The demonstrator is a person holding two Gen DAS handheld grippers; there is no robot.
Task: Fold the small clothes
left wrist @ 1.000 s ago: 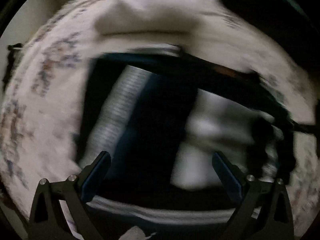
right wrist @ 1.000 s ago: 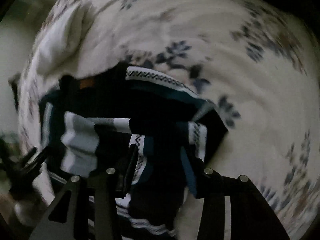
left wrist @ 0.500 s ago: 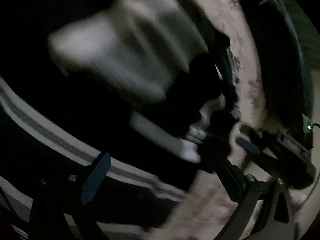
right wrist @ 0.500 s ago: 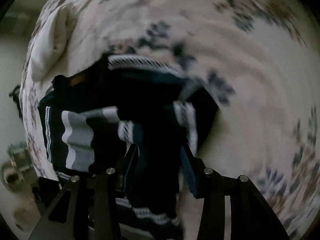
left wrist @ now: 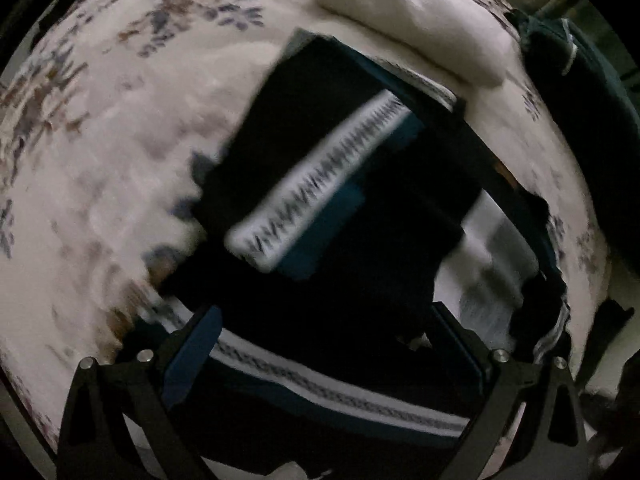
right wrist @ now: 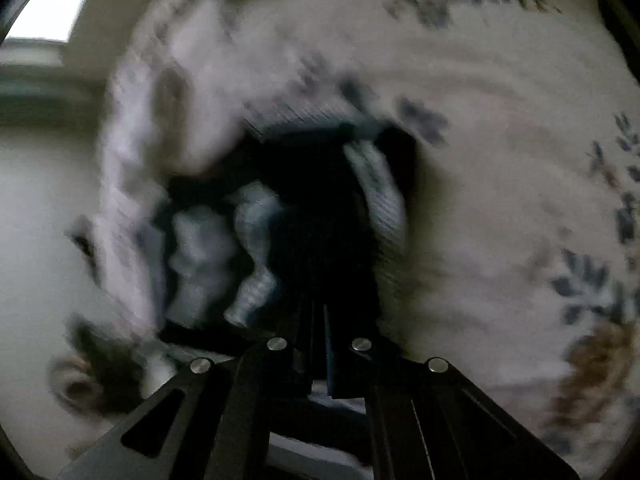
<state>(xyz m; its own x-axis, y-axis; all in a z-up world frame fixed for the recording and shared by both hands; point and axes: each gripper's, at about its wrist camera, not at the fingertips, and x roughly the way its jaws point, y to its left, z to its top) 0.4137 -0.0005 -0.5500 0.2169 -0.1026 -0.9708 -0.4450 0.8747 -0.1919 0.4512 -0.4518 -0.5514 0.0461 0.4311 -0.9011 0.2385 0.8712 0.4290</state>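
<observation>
A dark garment point(left wrist: 340, 208) with white patterned bands and teal patches lies bunched on a floral bedspread point(left wrist: 100, 140), just beside a plain white pillow point(left wrist: 412, 24). The left gripper point(left wrist: 324, 340) hangs over it with its blue-padded fingers point(left wrist: 192, 356) spread wide — the cloth passes beneath and between them, but the pads are not pressing on it. The right gripper point(right wrist: 318, 320) has its fingers drawn nearly together at the garment's dark edge point(right wrist: 320, 220) — the blur leaves it unclear whether fabric is pinched.
</observation>
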